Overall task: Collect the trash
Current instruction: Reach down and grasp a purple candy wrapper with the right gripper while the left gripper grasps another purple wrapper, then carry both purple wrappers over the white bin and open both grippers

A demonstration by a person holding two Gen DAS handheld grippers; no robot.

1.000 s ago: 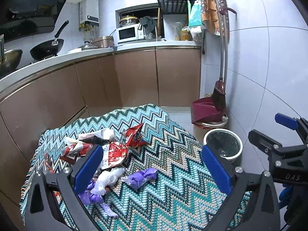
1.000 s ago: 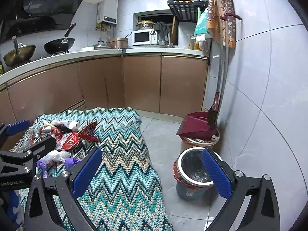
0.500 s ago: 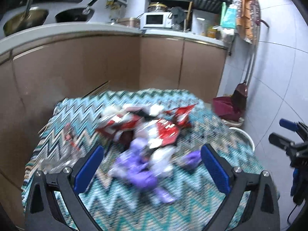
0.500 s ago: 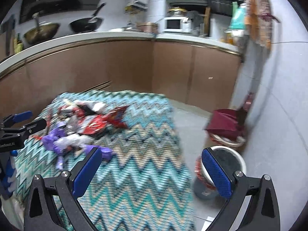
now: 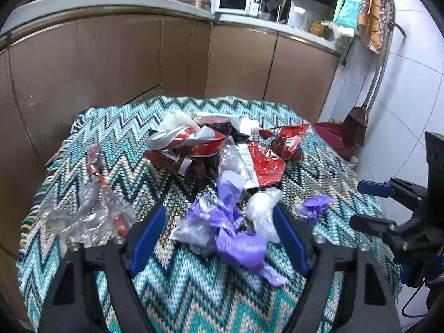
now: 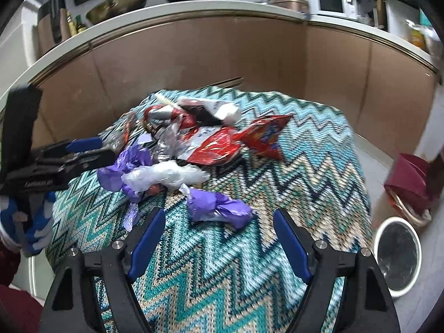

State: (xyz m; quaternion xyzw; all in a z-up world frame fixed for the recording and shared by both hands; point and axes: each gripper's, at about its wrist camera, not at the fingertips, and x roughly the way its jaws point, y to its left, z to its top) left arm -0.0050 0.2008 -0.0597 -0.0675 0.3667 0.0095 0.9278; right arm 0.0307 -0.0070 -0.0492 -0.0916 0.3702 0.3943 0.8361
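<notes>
A pile of trash lies on a table under a zigzag cloth (image 5: pixel 194 299): red snack wrappers (image 5: pixel 263 163), crumpled purple plastic (image 5: pixel 236 238), a white bag (image 5: pixel 263 211) and clear film (image 5: pixel 83 213). My left gripper (image 5: pixel 219 233) hangs low over the near edge of the pile. Its jaws are closing with the purple plastic between the blue pads, and I see no pad pressing on it. My right gripper (image 6: pixel 219 238) is also closing, with a separate purple wad (image 6: pixel 219 205) just beyond its fingertips. Each gripper shows in the other's view: the left gripper (image 6: pixel 83 152) and the right gripper (image 5: pixel 374 202).
A small round bin (image 6: pixel 396 252) stands on the floor right of the table, with a dark red dustpan (image 6: pixel 410 177) and a broom (image 5: pixel 358 122) behind it. Brown cabinets under a counter curve round the far side. Bare cloth (image 6: pixel 305 166) lies right of the pile.
Both grippers have dropped towards the trash pile, and the pile now looks much closer. The right view has swung left, away from the bin. Both pairs of jaws stand narrower than before.
</notes>
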